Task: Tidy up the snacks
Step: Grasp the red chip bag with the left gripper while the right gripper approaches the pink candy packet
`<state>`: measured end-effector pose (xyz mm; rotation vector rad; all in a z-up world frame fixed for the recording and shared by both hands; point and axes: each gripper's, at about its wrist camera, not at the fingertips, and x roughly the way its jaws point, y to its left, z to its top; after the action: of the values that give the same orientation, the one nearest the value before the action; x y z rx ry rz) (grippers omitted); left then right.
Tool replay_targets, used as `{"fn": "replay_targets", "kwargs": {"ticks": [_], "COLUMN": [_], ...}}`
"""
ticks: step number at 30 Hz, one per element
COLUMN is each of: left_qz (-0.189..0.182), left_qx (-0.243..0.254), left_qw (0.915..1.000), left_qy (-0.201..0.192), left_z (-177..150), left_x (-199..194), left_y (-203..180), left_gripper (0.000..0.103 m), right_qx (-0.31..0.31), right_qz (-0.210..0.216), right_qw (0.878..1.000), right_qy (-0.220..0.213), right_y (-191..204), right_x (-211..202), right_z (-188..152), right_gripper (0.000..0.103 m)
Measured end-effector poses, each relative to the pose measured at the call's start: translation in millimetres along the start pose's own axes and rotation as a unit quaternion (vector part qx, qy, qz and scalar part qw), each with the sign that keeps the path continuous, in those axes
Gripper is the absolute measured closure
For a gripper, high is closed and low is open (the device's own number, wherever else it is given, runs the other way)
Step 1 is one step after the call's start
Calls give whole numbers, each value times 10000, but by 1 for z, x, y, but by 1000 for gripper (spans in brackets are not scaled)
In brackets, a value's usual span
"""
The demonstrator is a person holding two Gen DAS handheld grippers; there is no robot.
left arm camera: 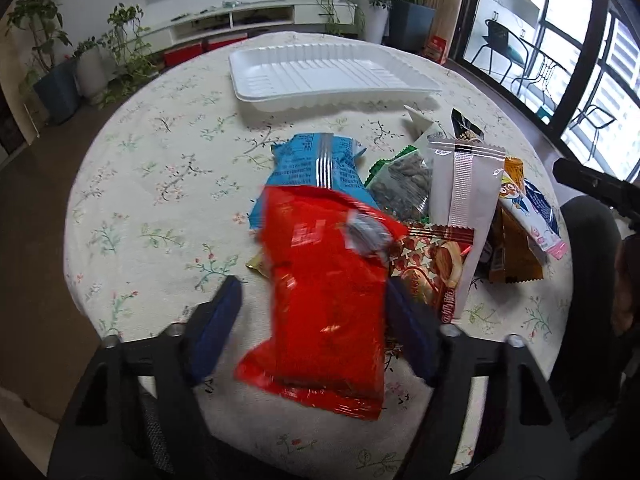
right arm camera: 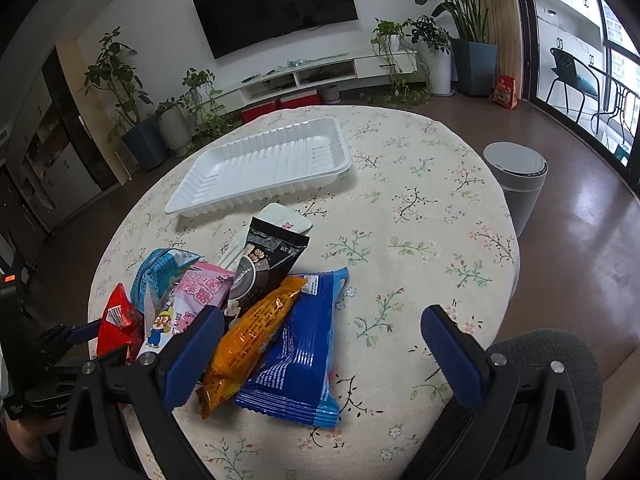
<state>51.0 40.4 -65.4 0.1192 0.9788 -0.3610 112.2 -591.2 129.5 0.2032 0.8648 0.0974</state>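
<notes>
— Looking through the left wrist camera now: what have you got?

— I have the left gripper angled down over the snack pile, with a red packet between its blue fingers. The picture is smeared there. One pad sits against the packet's edge; the other shows a strip of cloth between itself and the wrapper. So I read it as released, not clamped.

— Where does that packet lie?

— On the near side of the pile, on the flowered worktop. Its far end overlaps a light-blue packet. Just beside it are a clear bag of nuts and a white packet.

— And the other hand?

— My right gripper is spread wide, gripping nothing. In its own camera, an orange packet and a dark-blue packet lie side by side in front of it, touching, with the orange one lapping over the blue. A black packet lies behind them.

— The tray?

— The white tray sits on the far side of the worktop, well apart from the red packet, just beyond the pile.
</notes>
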Motion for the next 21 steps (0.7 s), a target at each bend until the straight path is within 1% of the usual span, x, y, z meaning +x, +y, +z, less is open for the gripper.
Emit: {"fn": "replay_targets", "kwargs": {"ticks": [1, 4, 6, 7, 8, 10, 12, 14, 15, 17, 21], "left_qz": [-21, -80, -143, -199, -255, -313, -322, -323, -321, -350, -532], "left_qx": [-25, 32, 31, -3, -42, -61, -15, 26, 2, -114, -436], "left_qw": [10000, 9999, 9998, 9998, 9997, 9995, 9995, 9995, 9995, 9993, 9975], "left_qy": [42, 118, 115, 85, 56, 13, 18, 42, 54, 42, -129], "left_z": [0, 0, -1, -2, -3, -4, -4, -7, -7, -10, -17], "left_x": [3, 8, 9, 9, 8, 6, 4, 1, 0, -5, -18], "left_y": [1, 0, 0, 1, 3, 4, 3, -1, 0, 2, 14], "left_gripper": [47, 47, 52, 56, 62, 67, 68, 68, 68, 69, 69], "right_qx": [4, 3, -2, -4, -17, -45, -72, -102, -109, -140, -158], "right_qz": [9, 12, 13, 13, 13, 30, 50, 94, 115, 138, 172], "right_qw": [10000, 10000, 9999, 9999, 9999, 9998, 9998, 9997, 9996, 9994, 9990], "right_qy": [19, 75, 103, 112, 129, 167, 199, 218, 236, 276, 385], "right_y": [0, 0, 0, 0, 1, 1, 2, 2, 2, 0, -7], "right_x": [1, 2, 4, 4, 5, 7, 7, 8, 8, 8, 9], "right_z": [0, -1, -1, -2, -2, -2, -3, -3, -3, -4, -6], "right_gripper": [2, 2, 2, 3, 4, 6, 10, 19, 20, 26, 33]}}
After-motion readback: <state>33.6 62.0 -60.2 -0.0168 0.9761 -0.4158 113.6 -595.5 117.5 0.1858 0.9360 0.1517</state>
